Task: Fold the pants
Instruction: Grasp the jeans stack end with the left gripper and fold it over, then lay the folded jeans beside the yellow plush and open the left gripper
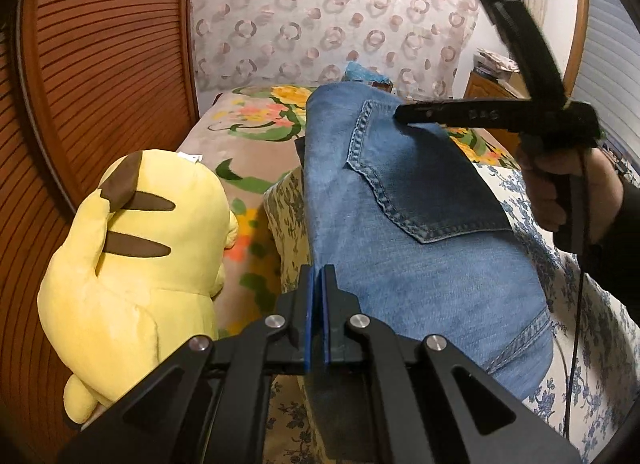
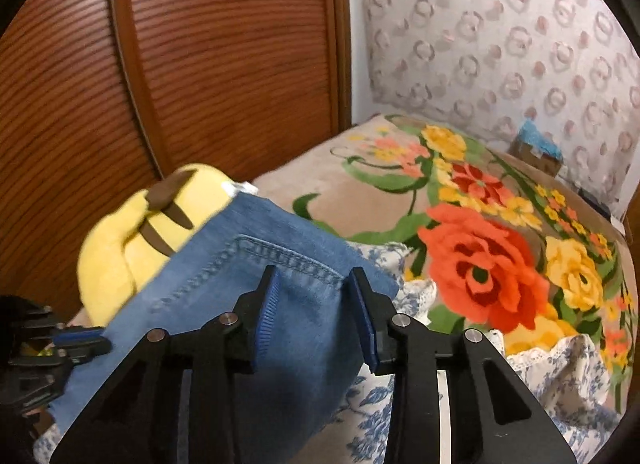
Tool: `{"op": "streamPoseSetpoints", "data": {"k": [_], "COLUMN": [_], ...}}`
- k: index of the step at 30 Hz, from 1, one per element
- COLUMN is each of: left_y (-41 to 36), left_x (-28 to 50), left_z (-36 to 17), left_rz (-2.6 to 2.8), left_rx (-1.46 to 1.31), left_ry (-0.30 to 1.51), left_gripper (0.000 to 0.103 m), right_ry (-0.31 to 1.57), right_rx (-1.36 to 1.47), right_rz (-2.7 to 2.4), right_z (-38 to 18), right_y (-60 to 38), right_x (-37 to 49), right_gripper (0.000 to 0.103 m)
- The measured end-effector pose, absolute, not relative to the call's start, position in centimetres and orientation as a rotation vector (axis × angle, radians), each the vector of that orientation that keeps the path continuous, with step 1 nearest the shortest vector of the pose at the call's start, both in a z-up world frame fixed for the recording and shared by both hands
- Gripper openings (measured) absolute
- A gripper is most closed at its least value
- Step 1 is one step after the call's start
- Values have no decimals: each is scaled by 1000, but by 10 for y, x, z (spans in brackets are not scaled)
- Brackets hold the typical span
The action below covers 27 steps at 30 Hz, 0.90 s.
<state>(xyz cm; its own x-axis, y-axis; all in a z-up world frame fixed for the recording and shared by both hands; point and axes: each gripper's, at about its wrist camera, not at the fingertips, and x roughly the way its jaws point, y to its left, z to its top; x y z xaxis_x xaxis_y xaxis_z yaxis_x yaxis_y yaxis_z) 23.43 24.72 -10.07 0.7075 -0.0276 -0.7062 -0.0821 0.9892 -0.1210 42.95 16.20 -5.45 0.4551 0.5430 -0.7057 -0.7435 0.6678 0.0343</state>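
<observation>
1. Bed (image 2: 500, 199) with a flowered blanket filled the scene.
2. Jeans (image 1: 400, 223) lay folded on it, centre.
3. Yellow plush toy (image 1: 132, 256) sat at nine o'clock of the jeans.
4. Left gripper (image 1: 319, 276) was clenched on the jeans' edge at six o'clock.
5. Right gripper (image 2: 314, 300) stood released, fingers apart above the denim.

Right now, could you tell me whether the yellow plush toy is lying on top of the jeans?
No, the yellow plush toy sits on the bed beside the jeans, off their left edge.

Denim pants (image 1: 400, 248), plush toy (image 1: 132, 264)
</observation>
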Motion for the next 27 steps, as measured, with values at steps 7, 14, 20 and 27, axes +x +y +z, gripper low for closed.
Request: {"op": "streamPoseSetpoints", "data": {"k": [7, 14, 20, 27], "left_y": [249, 247, 242, 231], "left_x": [235, 231, 224, 212], "left_z": [-100, -93, -82, -75], "left_rz": [40, 70, 84, 70], "left_rx": [-176, -184, -165, -166], "left_ry": [781, 777, 756, 743], "left_gripper": [1, 2, 21, 58], "right_ry": [780, 778, 782, 794], "right_rx": [-291, -272, -244, -237], "right_rz": [799, 783, 826, 856], "right_z": [-66, -54, -48, -46], "right_y": [164, 154, 142, 133], "right_x": [436, 422, 399, 375], "right_gripper": [35, 35, 35, 35]}}
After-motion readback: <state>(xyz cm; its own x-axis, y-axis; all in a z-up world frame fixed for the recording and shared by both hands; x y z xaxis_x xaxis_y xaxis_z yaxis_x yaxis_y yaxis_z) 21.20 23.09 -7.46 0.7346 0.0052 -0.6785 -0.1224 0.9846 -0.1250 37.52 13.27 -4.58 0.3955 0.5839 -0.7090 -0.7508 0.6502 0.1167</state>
